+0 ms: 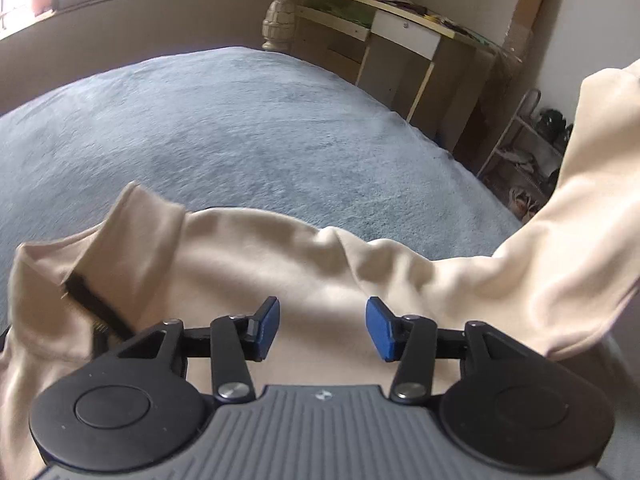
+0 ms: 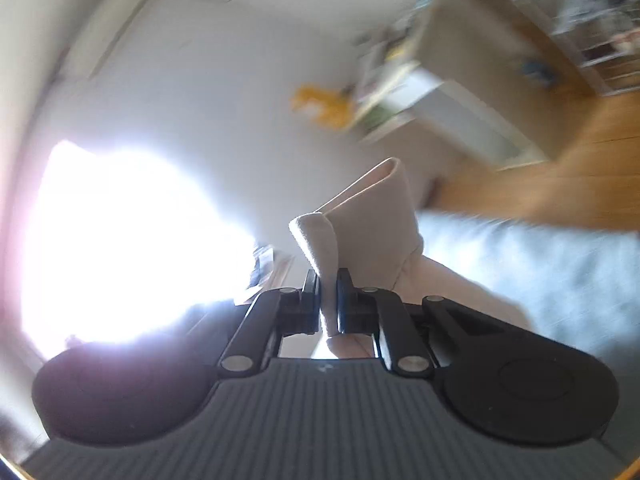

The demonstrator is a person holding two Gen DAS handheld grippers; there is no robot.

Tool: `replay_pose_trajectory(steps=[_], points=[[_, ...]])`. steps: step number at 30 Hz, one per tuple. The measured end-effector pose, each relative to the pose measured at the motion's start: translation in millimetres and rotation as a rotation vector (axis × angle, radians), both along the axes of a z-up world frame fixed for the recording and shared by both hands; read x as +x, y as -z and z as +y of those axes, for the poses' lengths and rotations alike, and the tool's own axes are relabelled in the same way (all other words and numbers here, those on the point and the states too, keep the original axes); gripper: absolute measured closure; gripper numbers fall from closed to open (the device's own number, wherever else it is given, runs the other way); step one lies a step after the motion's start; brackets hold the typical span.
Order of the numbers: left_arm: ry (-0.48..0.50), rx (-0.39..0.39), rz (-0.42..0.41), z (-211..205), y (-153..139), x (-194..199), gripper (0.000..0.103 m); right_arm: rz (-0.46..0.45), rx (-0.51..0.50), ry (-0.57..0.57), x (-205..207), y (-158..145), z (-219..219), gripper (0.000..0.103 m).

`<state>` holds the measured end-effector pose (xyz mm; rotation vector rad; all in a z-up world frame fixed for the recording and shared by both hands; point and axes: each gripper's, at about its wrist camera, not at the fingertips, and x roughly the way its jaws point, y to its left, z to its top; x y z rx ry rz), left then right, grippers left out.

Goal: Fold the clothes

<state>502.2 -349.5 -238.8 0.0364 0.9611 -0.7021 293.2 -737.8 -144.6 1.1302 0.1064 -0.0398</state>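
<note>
A cream sweatshirt (image 1: 256, 256) lies bunched on the blue-grey bedspread (image 1: 224, 128), with a dark label showing at its left fold. My left gripper (image 1: 322, 328) hovers just above the cloth, open, its blue pads apart with nothing between them. One long sleeve (image 1: 568, 216) rises off the bed to the upper right. In the right wrist view that sleeve's cuff (image 2: 360, 220) sticks up between the fingers of my right gripper (image 2: 329, 304), which is shut on it and held high, tilted toward the wall. That view is blurred.
A wooden desk (image 1: 404, 40) with a white drawer stands beyond the bed's far edge, beside a carved bedpost (image 1: 278, 24). A shoe rack (image 1: 528, 148) sits at the right. A bright window (image 2: 120, 248) and wood floor (image 2: 560, 172) appear in the right wrist view.
</note>
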Motion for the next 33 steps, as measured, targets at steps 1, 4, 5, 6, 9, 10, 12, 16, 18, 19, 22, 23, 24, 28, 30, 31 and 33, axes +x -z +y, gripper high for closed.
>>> replay_pose_trajectory(steps=[1,4,5,6,9,10,12,16,18,19,22,23,24,28,30,31,33], points=[[-0.012,-0.019,0.026,18,-8,-2,0.053,-0.011,-0.012,-0.037,6,-8,14,0.097],[-0.087,-0.055,0.104,96,-29,-23,0.045,-0.032,-0.041,-0.143,22,-26,59,0.096],[-0.119,-0.065,0.13,123,-35,-31,0.045,-0.038,-0.044,-0.178,28,-30,77,0.096],[-0.152,-0.075,0.156,151,-40,-38,0.044,-0.042,-0.05,-0.219,34,-33,96,0.096],[-0.278,-0.105,0.226,225,-46,-65,0.043,-0.023,-0.121,-0.34,50,-38,156,0.096],[-0.317,-0.119,0.248,246,-46,-73,0.042,-0.01,-0.157,-0.382,54,-38,178,0.096],[-0.383,-0.161,0.291,279,-39,-87,0.041,0.031,-0.216,-0.465,60,-30,224,0.096],[-0.482,-0.229,0.368,331,-21,-107,0.041,0.156,-0.325,-0.594,65,13,309,0.096],[-0.502,-0.252,0.401,345,-8,-111,0.041,0.233,-0.43,-0.654,63,40,352,0.096],[-0.512,-0.263,0.417,351,-2,-113,0.041,0.279,-0.499,-0.69,61,54,375,0.096],[-0.501,-0.303,0.46,357,14,-113,0.041,0.411,-0.709,-0.804,56,94,434,0.096],[-0.487,-0.321,0.474,356,19,-113,0.041,0.445,-0.773,-0.848,49,104,450,0.096],[-0.475,-0.332,0.482,354,23,-112,0.041,0.476,-0.838,-0.885,41,111,463,0.095],[-0.365,-0.285,0.457,330,33,-104,0.041,0.552,-1.068,-1.003,15,118,492,0.084],[-0.298,-0.237,0.434,314,38,-100,0.041,0.577,-1.087,-1.038,10,113,495,0.07],[-0.257,-0.204,0.419,304,40,-99,0.041,0.592,-1.062,-1.036,6,109,493,0.062],[-0.177,-0.128,0.384,286,45,-100,0.041,0.631,-0.983,-1.014,3,104,484,0.053]])
